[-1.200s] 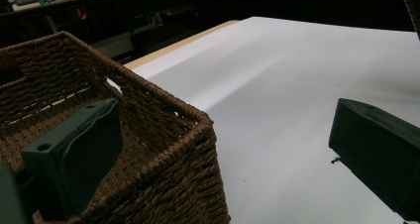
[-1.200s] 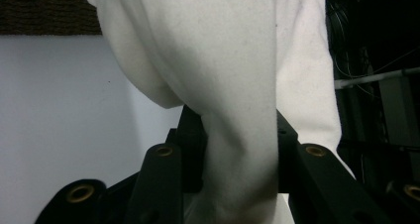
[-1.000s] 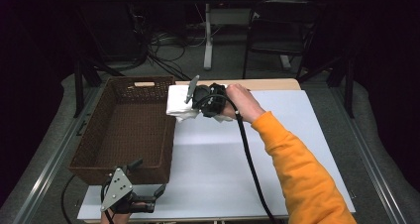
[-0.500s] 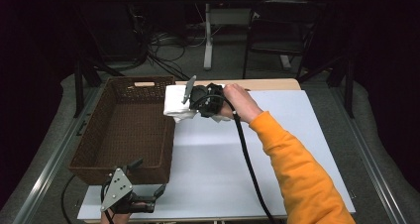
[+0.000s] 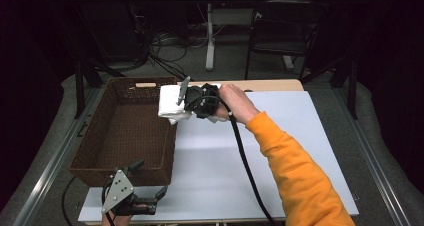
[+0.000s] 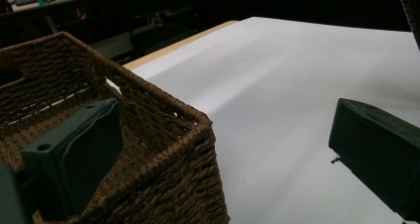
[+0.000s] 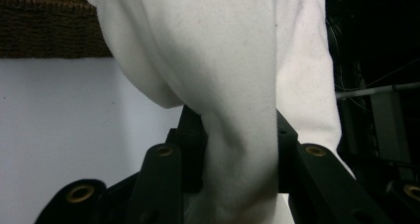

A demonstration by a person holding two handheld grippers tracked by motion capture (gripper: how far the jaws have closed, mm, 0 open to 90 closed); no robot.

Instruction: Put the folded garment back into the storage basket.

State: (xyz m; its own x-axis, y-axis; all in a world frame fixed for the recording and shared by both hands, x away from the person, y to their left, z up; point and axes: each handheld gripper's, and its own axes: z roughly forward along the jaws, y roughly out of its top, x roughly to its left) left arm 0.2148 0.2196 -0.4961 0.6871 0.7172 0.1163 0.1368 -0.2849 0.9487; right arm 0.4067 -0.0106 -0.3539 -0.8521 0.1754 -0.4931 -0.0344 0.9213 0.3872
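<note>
The folded white cloth (image 5: 170,105) is already off the table and pinched in the right gripper (image 5: 192,102), which sits just above the middle of the high view. In the right gripper view the black jaws are clamped tight on a gathered fold of that cloth (image 7: 233,85), with the rest bulging out above them. The bundle hangs right at the near-right corner of the brown woven wicker basket (image 5: 122,128), partly over its rim, so I'd judge the carry nearly finished. What looks left is to bring the cloth fully over the basket's open inside and let it go; the basket's floor looks bare, so nothing has gone in yet as far as I can see.

The left gripper (image 5: 131,202) waits at the lower left of the high view, at the table's front edge, just beside the basket's near corner. In the left gripper view its jaws stand wide apart with nothing between them, one by the wicker wall (image 6: 148,135), the other over the white tabletop (image 6: 297,85).

Little stands in the way. The basket's rim is the one thing the hanging cloth could snag on, and the black cable (image 5: 245,161) trails back across the table along the orange sleeve (image 5: 300,176), clear of the basket.
</note>
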